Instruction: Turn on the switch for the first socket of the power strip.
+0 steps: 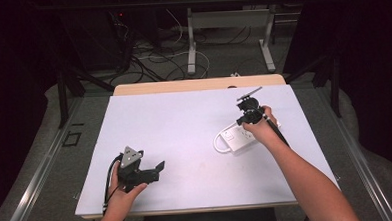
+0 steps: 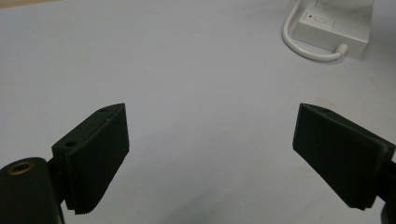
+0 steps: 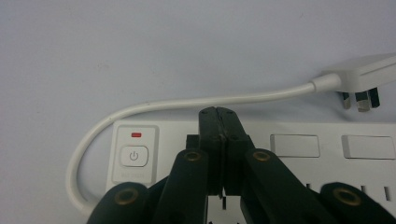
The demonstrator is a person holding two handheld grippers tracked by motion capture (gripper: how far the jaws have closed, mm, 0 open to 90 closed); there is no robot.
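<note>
I take the white power strip (image 1: 241, 137) as my landmark. It lies flat on the pale table sheet (image 1: 185, 141), toward the sheet's right side, its white cable (image 3: 154, 108) looping out of the switch end and round the far side to a plug (image 3: 359, 79) lying loose just beyond it. It is a long white block with a power button (image 3: 134, 156) under a small red light, then a row of sockets.

My right gripper (image 3: 219, 116) hangs directly over the strip, jaws pressed together with nothing between them, tips just past the button toward the sockets. I judge I am lining up to press the switch: next, shift the closed tips sideways onto the button and push straight down.

My left gripper (image 2: 210, 154) rests well away from the strip, jaws spread wide and empty.
</note>
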